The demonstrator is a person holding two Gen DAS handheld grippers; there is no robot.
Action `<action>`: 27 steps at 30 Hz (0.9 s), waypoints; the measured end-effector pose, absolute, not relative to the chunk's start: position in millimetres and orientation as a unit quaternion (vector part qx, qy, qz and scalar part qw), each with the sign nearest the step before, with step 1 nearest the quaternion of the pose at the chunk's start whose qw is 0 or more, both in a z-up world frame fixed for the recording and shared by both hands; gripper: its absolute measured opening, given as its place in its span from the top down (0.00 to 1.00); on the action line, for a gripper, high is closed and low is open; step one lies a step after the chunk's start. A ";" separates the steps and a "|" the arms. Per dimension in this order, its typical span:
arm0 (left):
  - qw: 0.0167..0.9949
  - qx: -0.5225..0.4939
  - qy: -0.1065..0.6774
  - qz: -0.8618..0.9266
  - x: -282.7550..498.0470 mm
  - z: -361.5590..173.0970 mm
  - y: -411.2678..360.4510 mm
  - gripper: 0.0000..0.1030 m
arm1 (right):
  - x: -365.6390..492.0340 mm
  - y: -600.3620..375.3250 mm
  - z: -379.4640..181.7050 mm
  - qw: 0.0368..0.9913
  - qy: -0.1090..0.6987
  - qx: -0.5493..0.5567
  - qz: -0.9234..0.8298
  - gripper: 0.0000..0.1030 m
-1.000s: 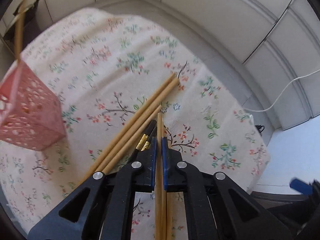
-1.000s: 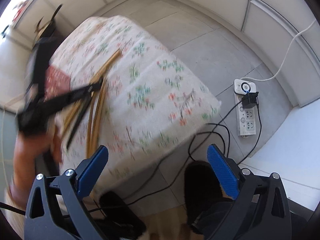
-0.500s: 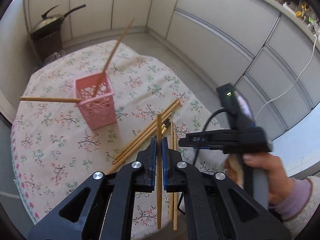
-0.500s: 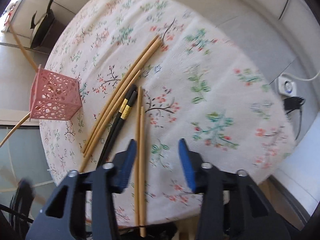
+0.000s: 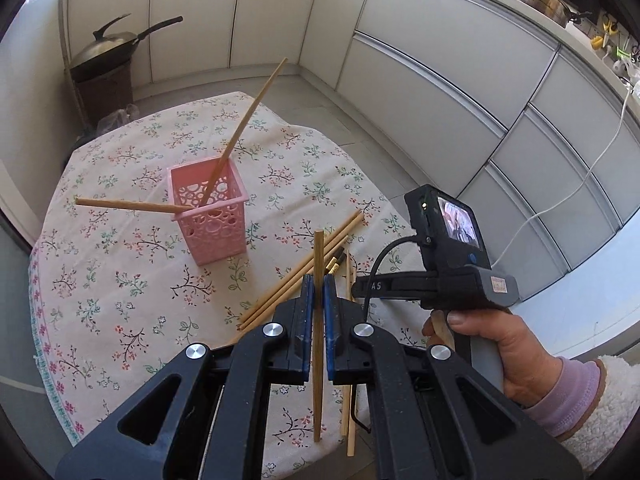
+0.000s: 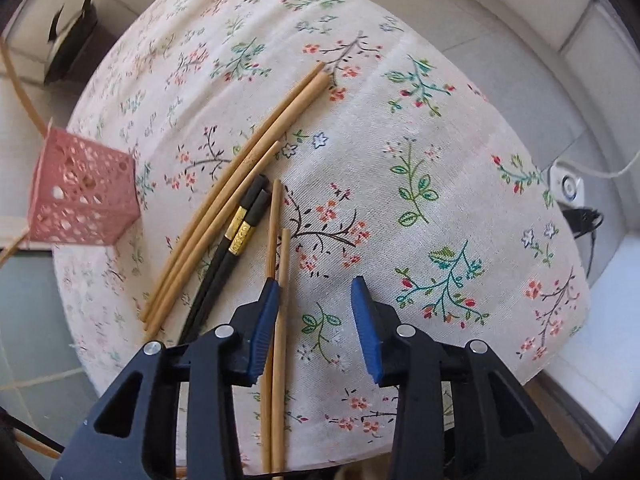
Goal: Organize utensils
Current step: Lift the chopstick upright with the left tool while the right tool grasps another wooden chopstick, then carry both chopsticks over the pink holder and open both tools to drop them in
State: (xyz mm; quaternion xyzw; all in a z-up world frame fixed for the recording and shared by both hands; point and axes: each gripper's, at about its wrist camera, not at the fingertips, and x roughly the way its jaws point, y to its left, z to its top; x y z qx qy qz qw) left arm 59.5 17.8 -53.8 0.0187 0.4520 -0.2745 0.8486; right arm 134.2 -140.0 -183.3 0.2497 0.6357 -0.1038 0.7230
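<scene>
The left gripper (image 5: pixel 316 300), black plastic with blue ribbed pads, is pressed together on a single pale bamboo chopstick (image 5: pixel 318 320) that stands almost vertical at the frame's centre, lifted off the table. Up and to the left sits a pink plastic basket (image 5: pixel 212 216) — square, its walls pierced with round holes — with two bamboo chopsticks leaning out of it. In the right wrist view the right gripper (image 6: pixel 316 312) hangs steeply over the loose pile, its jaws part-open with nothing pinched; they have just been closing, and a pair of bamboo chopsticks (image 6: pixel 280 300) runs beside and under the left pad. Left of those lie two glossy black chopsticks (image 6: pixel 240 232) with gold bands and three more bamboo sticks (image 6: pixel 240 164). All rest on a cream floral tablecloth (image 6: pixel 440 160) — woven, slightly creased. Grey floor tiles and white cabinet fronts (image 5: pixel 440 60) surround the table.
</scene>
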 end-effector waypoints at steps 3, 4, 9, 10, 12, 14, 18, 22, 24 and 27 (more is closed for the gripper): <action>0.849 0.022 0.451 -0.274 59.6 -54.1 15.5 0.95 | 137.7 -130.4 -182.8 0.728 0.640 0.220 -0.113 0.63; 0.849 0.024 0.451 -0.274 59.3 -54.3 14.4 0.95 | 138.0 -127.3 -182.4 0.730 0.639 0.210 -0.118 0.64; 0.853 0.027 0.448 -0.267 61.0 -55.2 13.8 0.95 | 136.4 -132.8 -184.5 0.736 0.619 0.250 -0.113 0.92; 0.853 0.027 0.447 -0.267 60.5 -54.7 13.9 0.95 | 134.6 -136.3 -183.3 0.740 0.608 0.267 -0.109 0.93; 0.857 0.029 0.442 -0.264 58.8 -51.9 14.4 0.96 | 129.4 -142.1 -176.5 0.752 0.589 0.277 -0.106 0.93; 0.860 0.031 0.437 -0.262 57.1 -49.0 15.0 0.95 | 124.7 -145.9 -160.6 0.773 0.560 0.281 -0.103 0.94; 0.868 0.026 0.422 -0.260 53.7 -39.5 17.9 0.95 | 110.2 -153.2 -125.4 0.799 0.513 0.301 -0.088 0.94; 0.876 0.017 0.406 -0.260 50.1 -28.3 21.1 0.96 | 87.5 -155.8 -80.2 0.834 0.465 0.291 -0.068 0.94; 0.880 0.008 0.395 -0.264 48.0 -19.6 23.7 0.96 | 77.1 -157.0 -51.6 0.856 0.430 0.282 -0.052 0.94; 0.889 -0.009 0.372 -0.268 45.4 -0.9 30.7 0.96 | 64.5 -155.1 -8.8 0.886 0.379 0.266 -0.034 0.94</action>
